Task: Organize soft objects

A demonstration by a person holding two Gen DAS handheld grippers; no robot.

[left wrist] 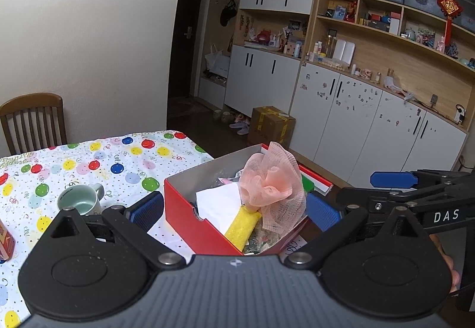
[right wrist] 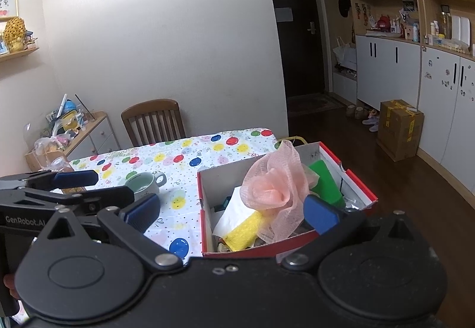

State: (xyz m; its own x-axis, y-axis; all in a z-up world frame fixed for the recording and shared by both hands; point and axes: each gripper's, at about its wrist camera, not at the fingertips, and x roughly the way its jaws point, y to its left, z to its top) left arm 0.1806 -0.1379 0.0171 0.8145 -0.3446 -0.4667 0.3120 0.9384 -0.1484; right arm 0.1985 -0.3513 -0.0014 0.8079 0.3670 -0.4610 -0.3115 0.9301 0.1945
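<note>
Since both grippers hover over one box, the lines below sort out which sits better for the next reach.

Box: red box (left wrist: 190,218) (right wrist: 360,188) at the tabletop's right edge, open on top, partly overhanging that edge as far as I can judge.
Soft things: pink mesh puff (left wrist: 271,185) (right wrist: 274,185) on top of the pile, standing above the box rim; yellow sponge (left wrist: 242,227) (right wrist: 242,231) under it near the box's front wall; white cloth (left wrist: 221,201) (right wrist: 237,209) beside it; green sponge (right wrist: 325,182) at the box's far right wall.
Left gripper (left wrist: 234,209): jaws spread wide, nothing held; the puff lies straight ahead between the two pads.
Right gripper (right wrist: 231,213): jaws spread wide, nothing held; the puff lies ahead, nearer its right pad.
Sponge axis: the yellow sponge runs from the box's near front corner up toward the puff, roughly along both grippers' line of view.
Nearer gripper: hard to tell; both look about equally close, the left slightly better centred on the puff.
Mug (left wrist: 80,198) (right wrist: 144,184): on the tabletop left of the box, well apart from the soft things.
Likely next move: a short push forward and down onto the puff.
</note>
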